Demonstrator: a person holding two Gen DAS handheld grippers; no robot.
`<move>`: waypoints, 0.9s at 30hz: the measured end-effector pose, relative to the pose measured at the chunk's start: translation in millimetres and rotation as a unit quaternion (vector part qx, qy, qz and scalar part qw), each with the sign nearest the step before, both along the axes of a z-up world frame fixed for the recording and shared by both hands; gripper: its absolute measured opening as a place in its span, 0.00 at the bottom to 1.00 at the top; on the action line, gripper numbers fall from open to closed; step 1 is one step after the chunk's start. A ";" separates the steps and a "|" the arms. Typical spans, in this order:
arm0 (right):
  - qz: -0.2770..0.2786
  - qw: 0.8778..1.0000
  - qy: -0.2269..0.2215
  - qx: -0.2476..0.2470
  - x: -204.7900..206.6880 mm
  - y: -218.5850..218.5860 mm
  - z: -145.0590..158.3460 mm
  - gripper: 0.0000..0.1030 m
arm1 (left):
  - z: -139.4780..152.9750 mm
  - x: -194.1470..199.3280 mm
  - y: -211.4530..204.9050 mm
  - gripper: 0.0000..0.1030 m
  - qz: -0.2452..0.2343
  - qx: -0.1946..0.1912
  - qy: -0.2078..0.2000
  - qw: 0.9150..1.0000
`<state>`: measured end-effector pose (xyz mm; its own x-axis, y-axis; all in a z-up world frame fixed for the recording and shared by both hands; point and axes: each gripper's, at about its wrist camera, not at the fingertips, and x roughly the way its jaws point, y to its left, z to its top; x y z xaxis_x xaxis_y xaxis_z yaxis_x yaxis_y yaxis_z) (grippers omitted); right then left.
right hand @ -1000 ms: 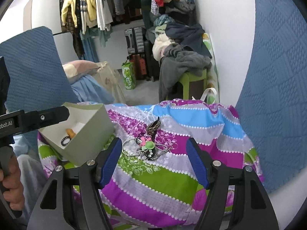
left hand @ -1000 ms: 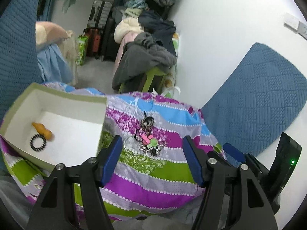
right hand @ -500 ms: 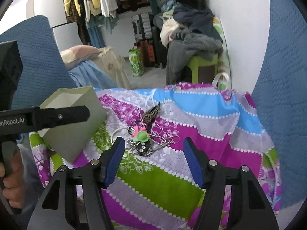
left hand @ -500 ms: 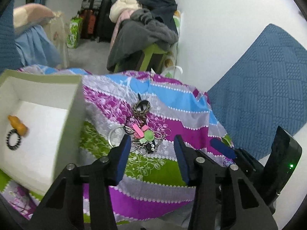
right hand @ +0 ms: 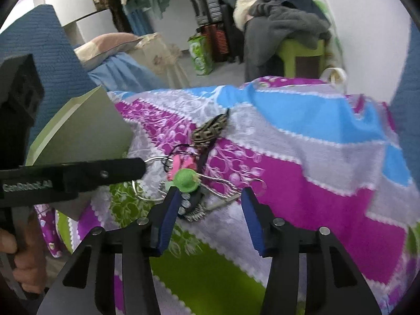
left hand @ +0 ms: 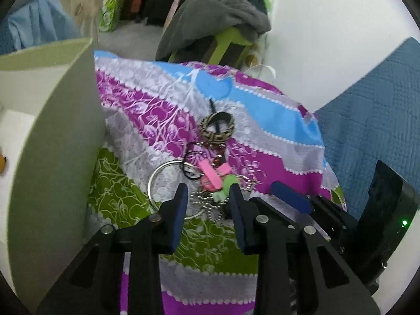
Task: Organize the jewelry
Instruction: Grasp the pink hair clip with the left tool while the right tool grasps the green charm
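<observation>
Bedspread: striped cloth [left hand: 262, 136] in purple, blue, grey and green covers the work surface and carries everything below.
Box: pale green box [left hand: 60, 141] with a white inside stands at the left of the jewelry pile, its near wall just beside the silver hoop; a small orange item [left hand: 3, 160] shows at the frame edge inside it.
Jewelry pile: tangled heap [left hand: 210, 178] lies mid-cloth, to the right of the box.
Left gripper: left gripper [left hand: 208, 197] has its jaws narrowed but apart, straddling the near edge of the pile around the ball chain [left hand: 203, 199] and the green charm [left hand: 227, 186]; contact with either cannot be told.
Right gripper: right gripper [right hand: 211, 197] stands wide, its tips at the near side of the pile, holding nothing.
Patterned bangle: brown-and-cream bangle [left hand: 216, 128] lies at the far end of the pile.
Silver hoop: thin ring [left hand: 157, 183] lies on the pile's box side.
Pink clip: pink piece [left hand: 210, 174] sits just behind the left jaws.
Step in hand: likely picking one piece from the pile for the box.
Next move: calls for closing on a single item, since chains and cords look entangled and may drag neighbours.
</observation>
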<state>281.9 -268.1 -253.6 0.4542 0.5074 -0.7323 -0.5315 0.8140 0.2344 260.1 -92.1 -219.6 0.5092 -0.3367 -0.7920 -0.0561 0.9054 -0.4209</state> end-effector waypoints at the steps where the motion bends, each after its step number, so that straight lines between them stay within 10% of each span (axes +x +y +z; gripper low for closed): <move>1: 0.006 1.000 0.000 0.001 1.5 2.7 -1.3 0.45 | -1.9 1.2 1.5 0.32 0.000 -0.001 0.002 1.000; 7: 0.036 0.999 0.011 0.005 11.2 18.4 -10.3 0.44 | -11.2 10.1 7.1 0.32 -0.003 -0.017 0.011 1.000; 10: 0.040 0.999 0.018 0.000 14.1 22.6 -14.3 0.24 | -14.0 14.7 5.8 0.32 -0.007 -0.021 0.015 1.000; 15: 0.035 0.999 0.014 -0.001 11.6 17.1 -11.2 0.18 | -20.9 22.5 1.2 0.32 -0.018 -0.039 0.025 0.999; 27: 0.003 1.000 0.023 -0.004 3.4 -4.3 -6.6 0.15 | -28.2 27.6 -13.5 0.35 -0.043 -0.021 0.032 0.998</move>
<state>285.2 -272.5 -260.2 0.4163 0.5051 -0.7560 -0.5259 0.8121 0.2530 287.7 -105.6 -247.9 0.4266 -0.4103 -0.8060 -0.0074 0.8896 -0.4567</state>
